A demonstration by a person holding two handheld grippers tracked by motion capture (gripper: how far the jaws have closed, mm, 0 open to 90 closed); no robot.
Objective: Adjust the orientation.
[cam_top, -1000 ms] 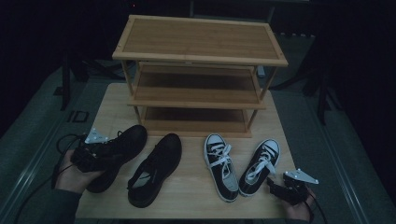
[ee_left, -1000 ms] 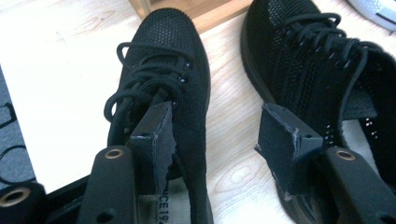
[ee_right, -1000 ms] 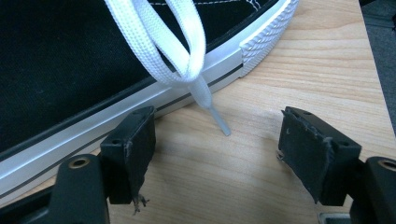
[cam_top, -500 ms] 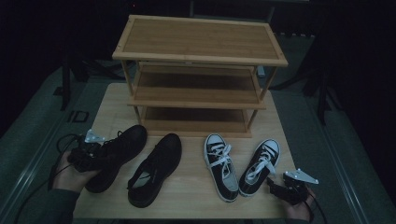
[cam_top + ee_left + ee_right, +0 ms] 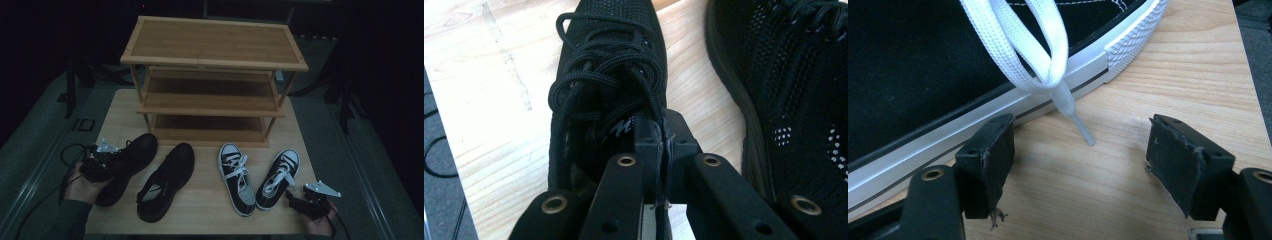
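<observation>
The left gripper has just been closing; its jaws pinch the heel collar of the left black knit shoe, at the table's left front. The person's left hand reaches in low. The right gripper rests jaws apart beside the black canvas sneaker.

- A light wooden table stands on grey carpeted floor.
- A three-tier bamboo rack sits on it.
- The room is dim, its surroundings dark.
</observation>
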